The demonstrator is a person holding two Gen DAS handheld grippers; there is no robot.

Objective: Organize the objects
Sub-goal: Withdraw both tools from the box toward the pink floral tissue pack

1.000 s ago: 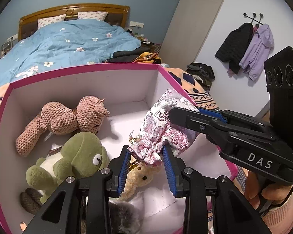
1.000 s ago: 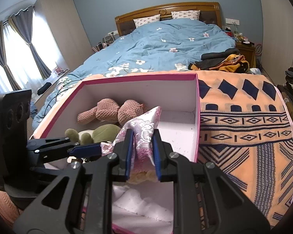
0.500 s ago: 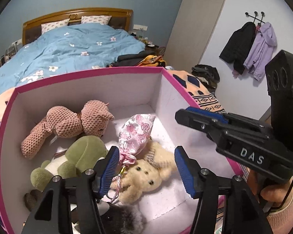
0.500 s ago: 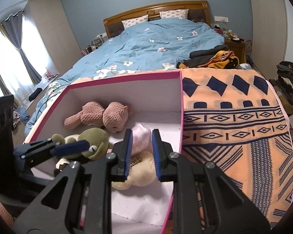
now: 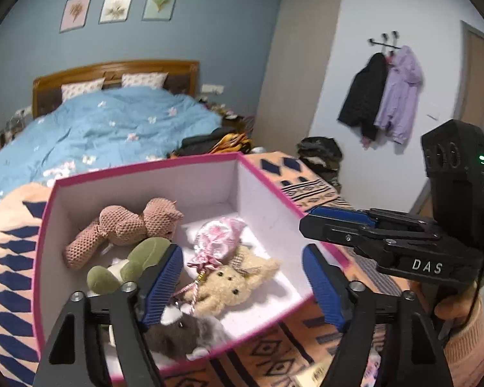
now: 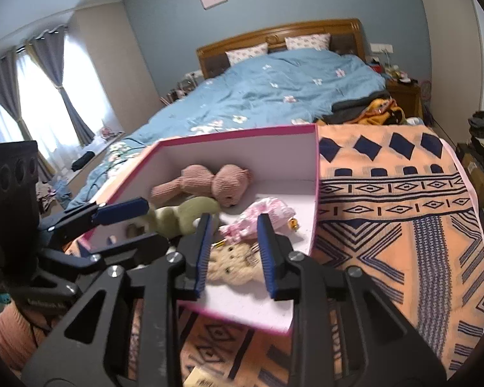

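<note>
Pouch lies in box, beyond both opening, empty jaws.

A bed with a blue floral duvet is seen beneath three framed pictures; two jackets are hung on wall hooks.

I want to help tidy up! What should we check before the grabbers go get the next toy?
1. Pink pouch lying in the pink box, on the beige bear: ok.
2. Left gripper jaws just opened, nothing between them: ok.
3. Right gripper jaws just opened, clamping nothing: ok.
4. Room left in the box: ok, bare floor by the right wall.
5. Next toy outside the box: cannot tell, none visible.
</note>
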